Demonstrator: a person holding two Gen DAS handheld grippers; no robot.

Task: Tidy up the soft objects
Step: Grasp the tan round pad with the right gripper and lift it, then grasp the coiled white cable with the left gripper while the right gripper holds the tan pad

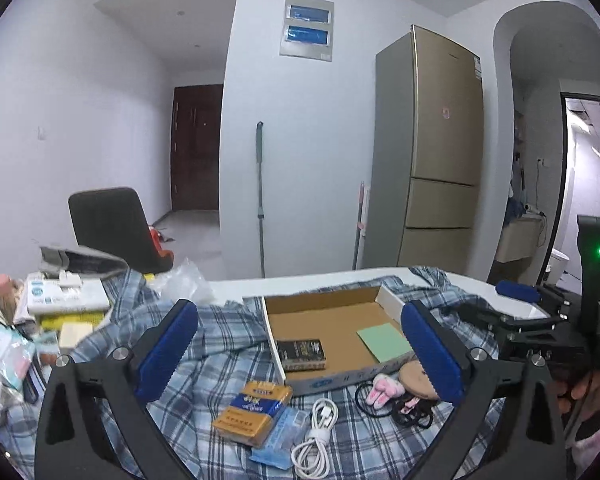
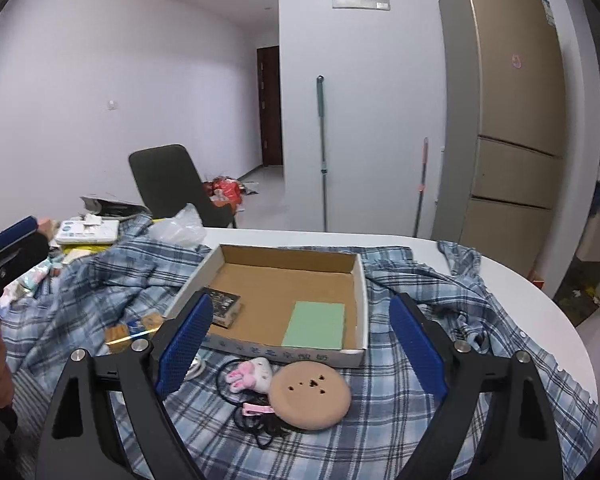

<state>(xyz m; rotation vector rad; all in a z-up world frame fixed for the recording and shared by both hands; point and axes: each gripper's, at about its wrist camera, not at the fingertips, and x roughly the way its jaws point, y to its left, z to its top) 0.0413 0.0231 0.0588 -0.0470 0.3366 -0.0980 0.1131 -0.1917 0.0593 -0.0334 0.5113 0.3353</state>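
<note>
A blue plaid shirt lies spread over the white table. On it stands an open cardboard tray holding a green pad and a dark booklet. In front of the tray lie a round tan plush face, a pink-and-white bunny plush and black hair ties. My right gripper is open, above these soft items. My left gripper is open over the shirt, with the tray, an orange box, a white cable and the bunny plush ahead.
A pile of boxes, packets and plastic bags crowds the table's left end. A black chair stands behind it. A fridge and a mop stand by the far wall. The table's round edge lies to the right.
</note>
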